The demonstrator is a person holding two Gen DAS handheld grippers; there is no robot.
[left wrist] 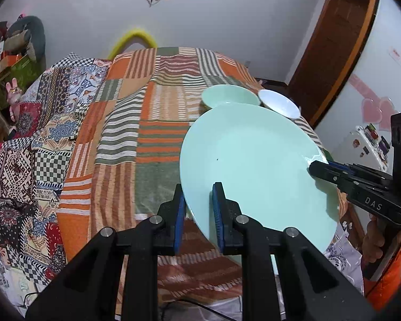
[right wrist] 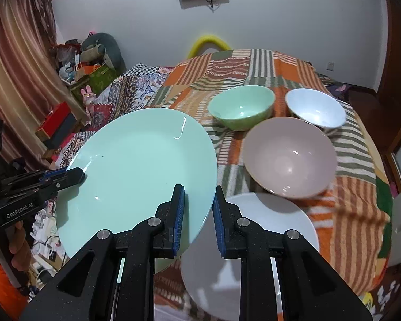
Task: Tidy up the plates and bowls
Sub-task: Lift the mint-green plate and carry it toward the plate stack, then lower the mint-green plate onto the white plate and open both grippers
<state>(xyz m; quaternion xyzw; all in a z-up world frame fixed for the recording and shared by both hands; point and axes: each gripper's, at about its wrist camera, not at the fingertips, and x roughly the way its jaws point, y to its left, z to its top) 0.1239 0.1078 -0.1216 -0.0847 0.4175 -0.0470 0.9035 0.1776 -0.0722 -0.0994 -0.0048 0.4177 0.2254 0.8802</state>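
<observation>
Mint plate [right wrist: 136,171], round, glossy, smooth, is held tilted in the air over the bed's near edge, left gripper [left wrist: 199,214] and right gripper [right wrist: 199,214] each clamped on opposite rims. White plate [right wrist: 254,240] lies flat under it at near edge. Beyond: pink bowl [right wrist: 290,157], green bowl [right wrist: 241,107], white bowl [right wrist: 315,111], close together toward bed's right side. Striped patchwork blanket [right wrist: 355,200] covers bed; white wall [right wrist: 280,13], curtain [right wrist: 15,53] on the left.
</observation>
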